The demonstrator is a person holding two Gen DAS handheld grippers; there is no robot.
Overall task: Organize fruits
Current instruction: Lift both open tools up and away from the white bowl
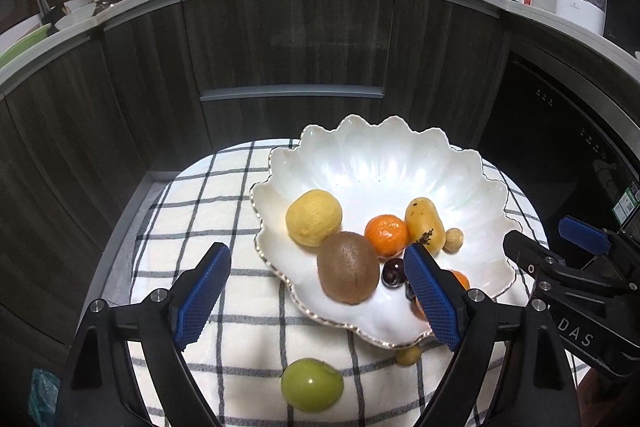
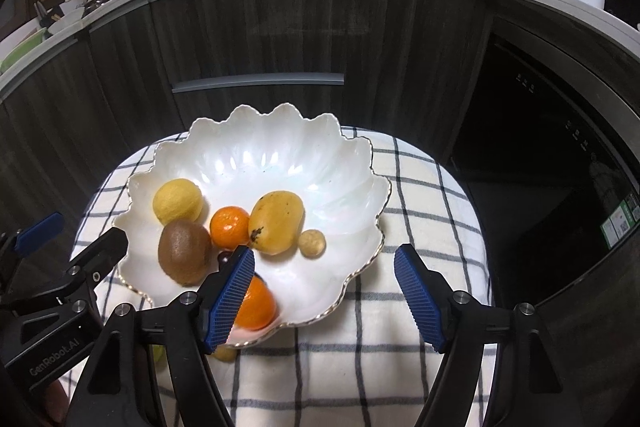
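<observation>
1. Both tools, left tool (image 1: 316, 301) and right tool (image 2: 324, 297), hang wide and empty over the surface (image 1: 224, 283).
2. The green fruit (image 1: 312, 389) and a small tan fruit (image 1: 409, 355) lie outside the bowl (image 1: 384, 163), near the surface's front edge.
3. A clumsy pinch could roll either off that edge, or knock the bowl's rim.

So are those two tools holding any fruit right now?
No. The left tool and right tool are both open and empty, above the bowl.
</observation>
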